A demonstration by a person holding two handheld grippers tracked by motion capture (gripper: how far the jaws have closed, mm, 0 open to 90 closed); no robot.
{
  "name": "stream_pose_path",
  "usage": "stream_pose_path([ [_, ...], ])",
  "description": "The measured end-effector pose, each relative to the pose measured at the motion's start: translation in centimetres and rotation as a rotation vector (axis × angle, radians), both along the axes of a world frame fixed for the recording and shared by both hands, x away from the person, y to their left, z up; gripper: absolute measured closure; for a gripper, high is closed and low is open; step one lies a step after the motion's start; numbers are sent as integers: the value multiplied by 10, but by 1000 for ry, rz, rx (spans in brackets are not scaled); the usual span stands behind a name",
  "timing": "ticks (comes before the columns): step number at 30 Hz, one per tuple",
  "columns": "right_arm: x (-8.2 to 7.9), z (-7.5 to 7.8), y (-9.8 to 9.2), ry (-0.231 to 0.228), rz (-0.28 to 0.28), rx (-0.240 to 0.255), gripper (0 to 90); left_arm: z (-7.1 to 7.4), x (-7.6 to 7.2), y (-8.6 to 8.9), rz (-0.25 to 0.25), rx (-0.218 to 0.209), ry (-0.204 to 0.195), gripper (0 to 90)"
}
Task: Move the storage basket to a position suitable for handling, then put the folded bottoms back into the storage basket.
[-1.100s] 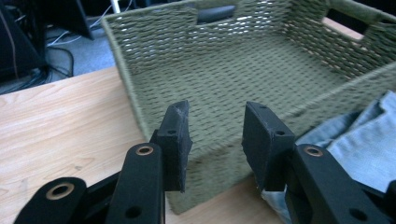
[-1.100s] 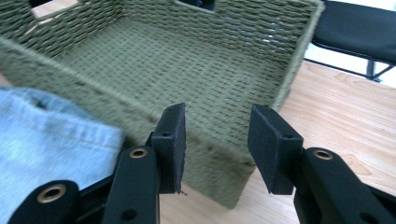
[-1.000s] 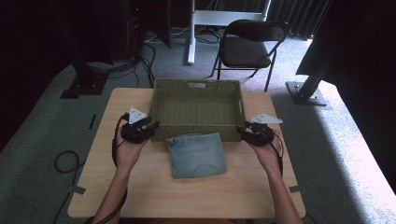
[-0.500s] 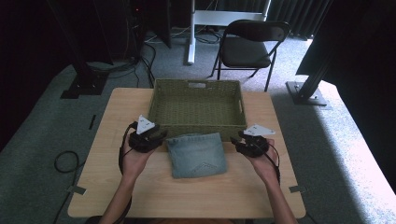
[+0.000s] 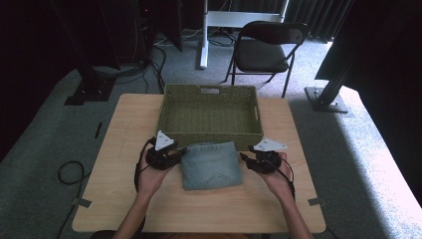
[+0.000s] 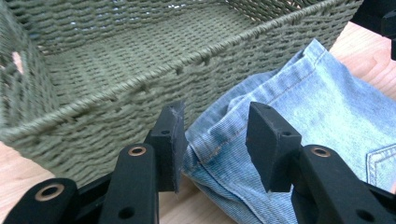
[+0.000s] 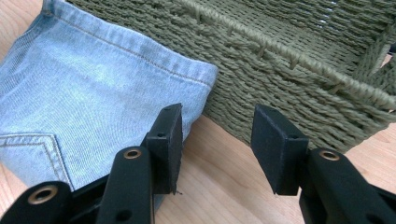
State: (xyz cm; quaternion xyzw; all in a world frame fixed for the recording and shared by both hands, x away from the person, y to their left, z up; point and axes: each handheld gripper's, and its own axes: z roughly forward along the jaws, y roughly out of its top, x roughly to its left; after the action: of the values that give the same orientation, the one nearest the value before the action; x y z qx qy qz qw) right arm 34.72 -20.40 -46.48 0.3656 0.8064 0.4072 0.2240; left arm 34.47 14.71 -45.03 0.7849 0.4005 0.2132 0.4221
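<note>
Folded, soft denim jeans (image 5: 211,165) lie beside a coarse rectangular woven basket (image 5: 211,133).

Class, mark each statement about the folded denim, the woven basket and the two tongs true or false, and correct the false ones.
1. The folded blue denim garment lies inside the green woven basket. False: it lies on the wooden table, in front of the basket.
2. The basket is empty. True.
3. The left tongs are shut on the denim. False: the jaws stand open around its edge.
4. The right tongs are open. True.
</note>
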Motion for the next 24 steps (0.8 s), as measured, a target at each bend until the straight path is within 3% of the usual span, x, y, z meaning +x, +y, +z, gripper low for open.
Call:
stream_pose_path([
  [11, -9, -8, 1, 20, 13, -6, 525, -15, -2, -4, -13, 0, 36, 567],
  [19, -22, -19, 10, 33, 54, -25, 512, -23, -4, -12, -47, -15, 50, 556],
  [24, -25, -27, 18, 46, 91, -42, 499, -32, -3, -15, -44, -3, 71, 536],
])
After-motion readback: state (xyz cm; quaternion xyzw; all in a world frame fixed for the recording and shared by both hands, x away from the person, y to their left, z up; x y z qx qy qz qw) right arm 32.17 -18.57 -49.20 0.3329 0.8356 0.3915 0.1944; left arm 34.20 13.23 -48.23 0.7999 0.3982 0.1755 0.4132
